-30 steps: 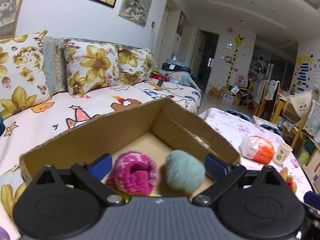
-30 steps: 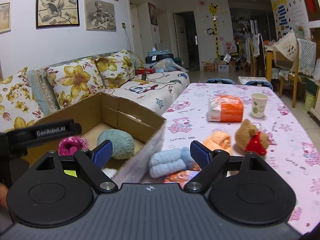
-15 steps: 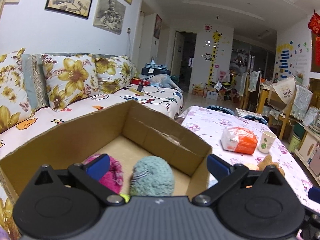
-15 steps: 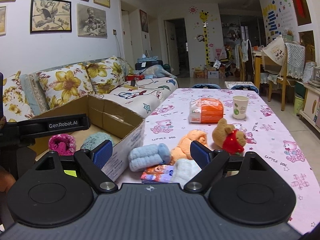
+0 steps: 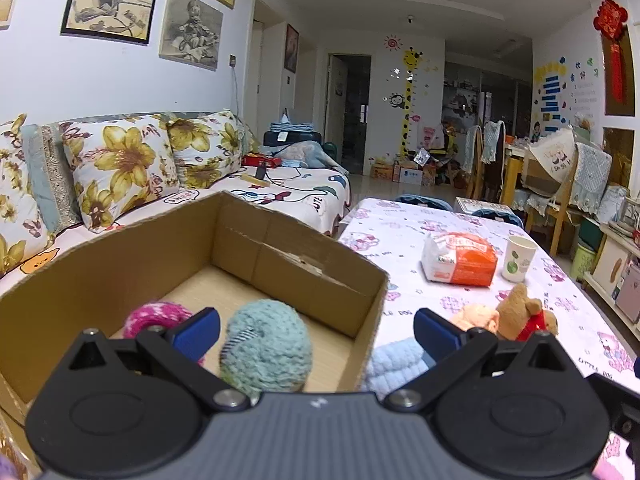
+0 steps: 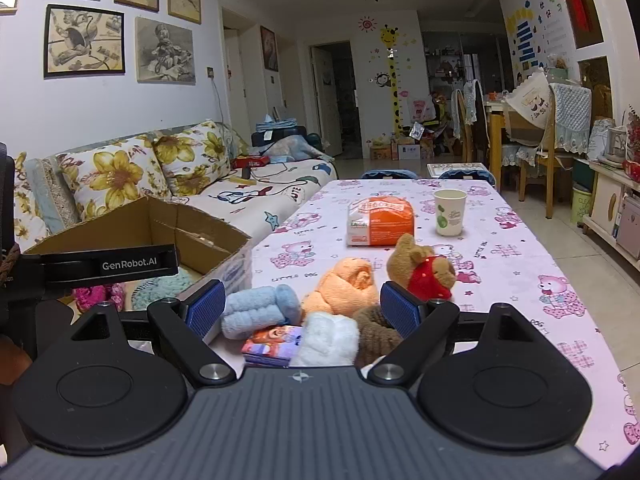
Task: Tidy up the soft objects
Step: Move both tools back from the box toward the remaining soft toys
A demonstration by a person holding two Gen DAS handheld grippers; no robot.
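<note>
Teal fuzzy ball (image 5: 266,354) in cardboard box (image 5: 304,276), both tools spread, empty

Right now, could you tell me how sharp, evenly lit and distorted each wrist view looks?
Left wrist view: sharp on the teal yarn ball and cardboard box; fisheye bends the walls, and the corners go black. Right wrist view: the bear toy looks slightly soft; the room light is even, with mild glare on the tablecloth and the same barrel distortion.
</note>
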